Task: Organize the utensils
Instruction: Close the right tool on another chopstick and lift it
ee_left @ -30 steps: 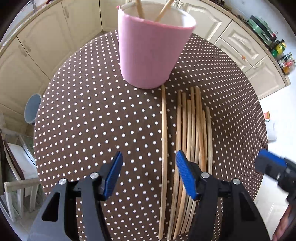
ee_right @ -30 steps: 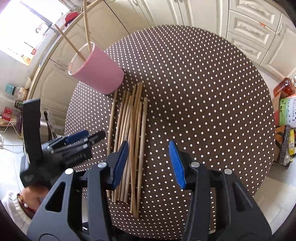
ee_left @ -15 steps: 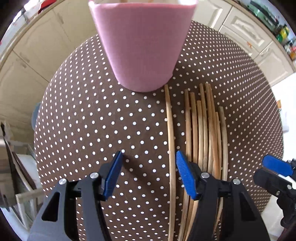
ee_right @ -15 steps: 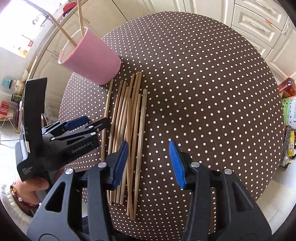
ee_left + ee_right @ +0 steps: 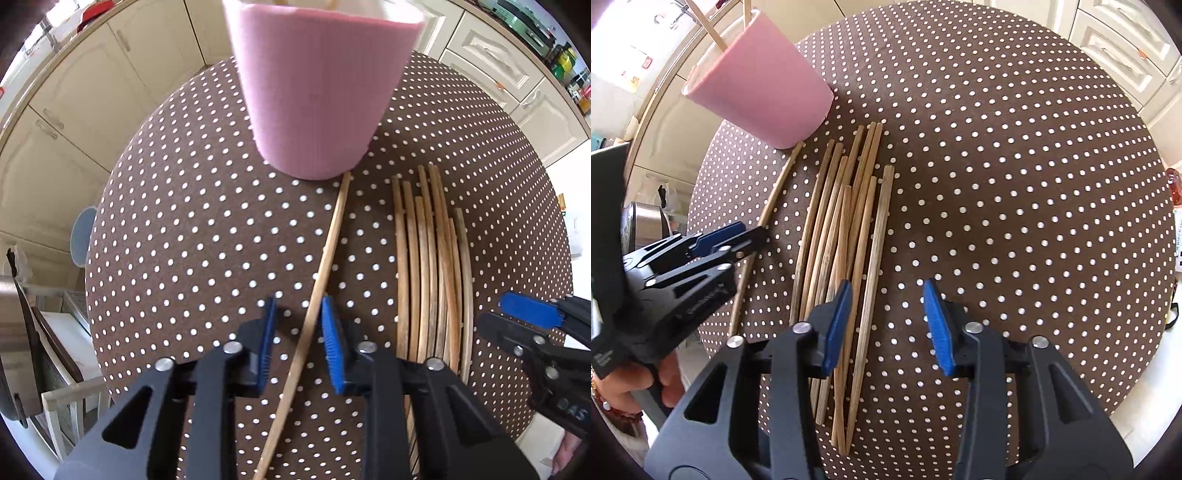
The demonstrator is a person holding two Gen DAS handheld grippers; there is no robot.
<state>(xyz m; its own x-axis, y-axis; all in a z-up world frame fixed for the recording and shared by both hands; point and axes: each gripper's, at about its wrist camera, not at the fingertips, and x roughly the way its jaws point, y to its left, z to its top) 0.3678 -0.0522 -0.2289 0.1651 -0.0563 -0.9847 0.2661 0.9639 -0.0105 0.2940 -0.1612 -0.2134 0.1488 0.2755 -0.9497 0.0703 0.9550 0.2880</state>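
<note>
Right of the pink cup [image 5: 317,88] the table [image 5: 1034,184] lies bare to its edge, while both tongs, wider before, are closing: the left gripper [image 5: 299,343] around the lone chopstick [image 5: 328,254], the right gripper [image 5: 886,325] above the pile [image 5: 846,229], gripping nothing.

Left gripper [image 5: 299,325] jaws closing around a lone chopstick [image 5: 334,236] on the dotted surface [image 5: 177,229], apparently not yet pressing; pink cup [image 5: 314,88] ahead, chopstick bundle [image 5: 430,258] to the right.

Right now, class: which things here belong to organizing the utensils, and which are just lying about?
Job: single chopstick, chopstick pile, pink cup, left gripper, right gripper.
Lying about: bottles, pot.
</note>
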